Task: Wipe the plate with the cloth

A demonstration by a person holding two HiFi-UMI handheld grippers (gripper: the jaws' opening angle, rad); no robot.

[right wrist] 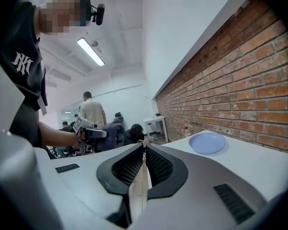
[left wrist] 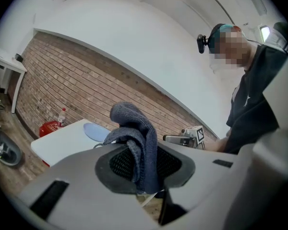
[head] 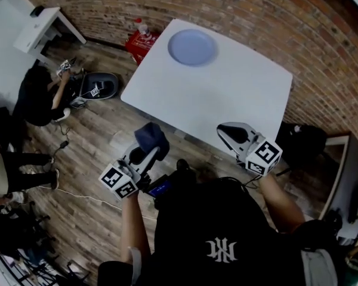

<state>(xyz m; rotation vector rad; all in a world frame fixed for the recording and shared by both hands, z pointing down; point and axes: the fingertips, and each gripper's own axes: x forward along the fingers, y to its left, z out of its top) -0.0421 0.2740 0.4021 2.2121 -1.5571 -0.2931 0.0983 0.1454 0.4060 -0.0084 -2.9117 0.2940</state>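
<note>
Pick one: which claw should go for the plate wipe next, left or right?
Left, probably. The left claw is shut on the blue cloth; the right claw is shut on nothing. Both sit by the table's near edge, well short of the plate at the far corner.

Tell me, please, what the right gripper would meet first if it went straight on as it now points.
Most likely the white table: the right gripper points across its top, and the blue plate lies right of that line. Depth is unclear; it might clear the far edge.
</note>
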